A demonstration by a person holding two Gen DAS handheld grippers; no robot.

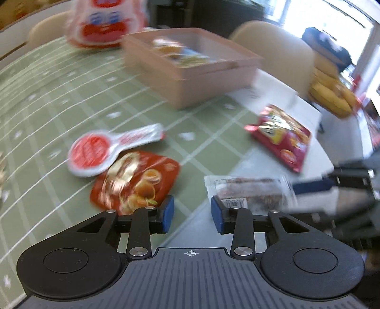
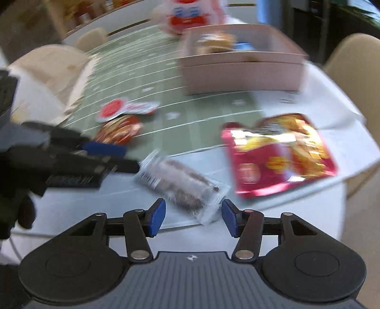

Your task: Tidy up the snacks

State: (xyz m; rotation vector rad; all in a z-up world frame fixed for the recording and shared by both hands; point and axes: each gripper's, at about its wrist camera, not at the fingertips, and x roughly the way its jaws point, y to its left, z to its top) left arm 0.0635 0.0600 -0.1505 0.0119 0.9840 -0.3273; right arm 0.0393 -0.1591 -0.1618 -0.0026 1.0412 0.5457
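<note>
Left hand-held gripper (image 1: 192, 215): we log it low over the counter (image 1: 280, 95), levelled forward, blue pads spread apart with nothing between them; one pad sits over the corner of an orange-red crisp packet (image 1: 135, 180), the other over the edge of a clear-wrapped dark snack bar (image 1: 249, 190). Right hand-held gripper (image 2: 193, 216): we log it likewise low and forward, blue pads set wide and empty, the near end of the clear-wrapped dark snack bar (image 2: 182, 185) lying between and just ahead of them. From the right wrist view we see the left hand-held gripper (image 2: 99, 152) reaching in from the left, close to the bar's far end. Items on the green checked cloth (image 1: 71, 95): a red-and-white spoon-shaped packet (image 1: 106, 148) touching the orange-red packet; a magenta crisp bag (image 2: 280, 154), off to the right. Further back: a pink box (image 1: 190, 71) holding several snacks, blurred; beside it a red-and-white bag (image 1: 104, 21) standing upright.
</note>
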